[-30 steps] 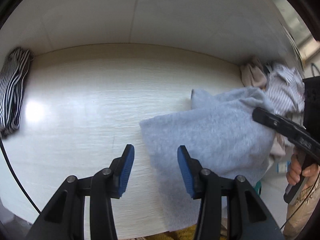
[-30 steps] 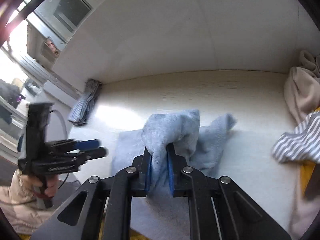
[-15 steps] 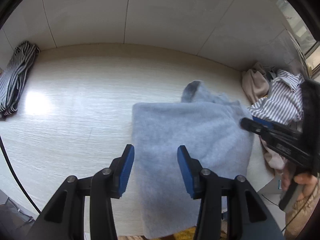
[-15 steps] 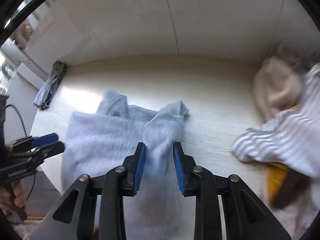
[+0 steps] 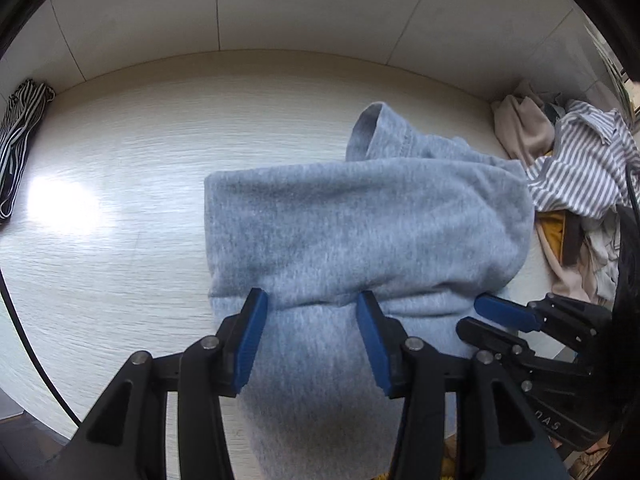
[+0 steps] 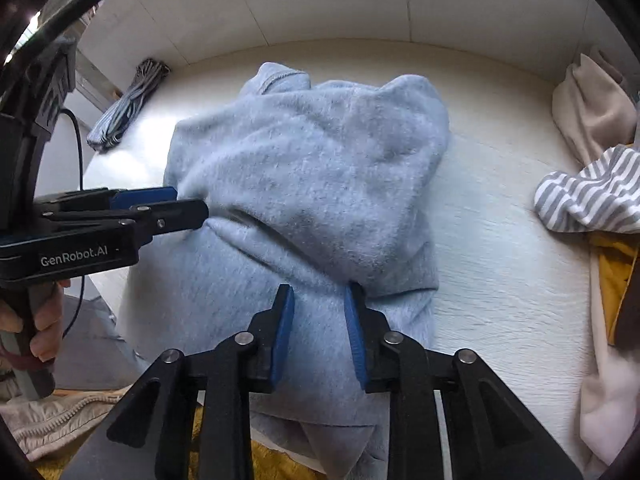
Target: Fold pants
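Over grey pants (image 5: 360, 216): hand-held grippers agape.

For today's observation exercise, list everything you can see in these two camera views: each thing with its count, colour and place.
pants: one, grey, folded over on the table middle
table: one, pale wood grain, against a white wall
striped garment: one, black and white, far left edge
clothes pile: one, beige, grey-striped and mustard pieces, right side
left hand-held gripper: one, black with blue pads, opening over the pants
right hand-held gripper: one, same colours, pads apart over the fold
hand: one, gripping the left handle
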### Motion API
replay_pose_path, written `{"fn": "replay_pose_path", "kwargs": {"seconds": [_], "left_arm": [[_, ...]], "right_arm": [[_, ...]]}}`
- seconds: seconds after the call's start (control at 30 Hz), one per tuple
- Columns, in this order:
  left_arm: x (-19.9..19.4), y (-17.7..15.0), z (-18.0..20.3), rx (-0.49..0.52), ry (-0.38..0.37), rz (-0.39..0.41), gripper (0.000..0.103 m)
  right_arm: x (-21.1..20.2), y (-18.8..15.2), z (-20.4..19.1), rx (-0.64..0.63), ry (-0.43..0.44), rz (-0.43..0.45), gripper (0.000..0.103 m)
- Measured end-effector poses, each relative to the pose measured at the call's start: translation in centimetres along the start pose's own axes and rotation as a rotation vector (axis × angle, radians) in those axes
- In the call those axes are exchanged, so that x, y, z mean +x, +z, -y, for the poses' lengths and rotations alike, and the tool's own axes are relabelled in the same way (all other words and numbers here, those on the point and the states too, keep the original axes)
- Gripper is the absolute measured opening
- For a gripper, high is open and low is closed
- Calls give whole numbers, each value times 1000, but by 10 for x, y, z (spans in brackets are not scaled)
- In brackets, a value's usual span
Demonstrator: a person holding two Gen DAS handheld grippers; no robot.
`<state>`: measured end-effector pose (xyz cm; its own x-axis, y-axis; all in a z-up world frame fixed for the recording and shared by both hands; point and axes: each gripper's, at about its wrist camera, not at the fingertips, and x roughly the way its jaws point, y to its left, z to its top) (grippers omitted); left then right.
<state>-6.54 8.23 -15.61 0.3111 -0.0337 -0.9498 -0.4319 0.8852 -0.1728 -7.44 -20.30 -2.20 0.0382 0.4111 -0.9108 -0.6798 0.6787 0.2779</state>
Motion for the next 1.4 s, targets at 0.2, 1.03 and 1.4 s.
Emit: {"fn": "replay_pose_path", "kwargs": {"seconds": [0.2, 1.03, 1.4], "left_arm": [[-15, -7, -13, -13, 2, 13, 53], [-8, -22, -66, -208, -136, -28, 73], [-23, -22, -78, -198, -130, 34, 26]], "right_arm": [[-24, 13, -8, 3, -17, 63, 39], [40, 42, -1, 19, -36, 28, 58], [41, 54, -28, 21, 106, 71, 18]]}}
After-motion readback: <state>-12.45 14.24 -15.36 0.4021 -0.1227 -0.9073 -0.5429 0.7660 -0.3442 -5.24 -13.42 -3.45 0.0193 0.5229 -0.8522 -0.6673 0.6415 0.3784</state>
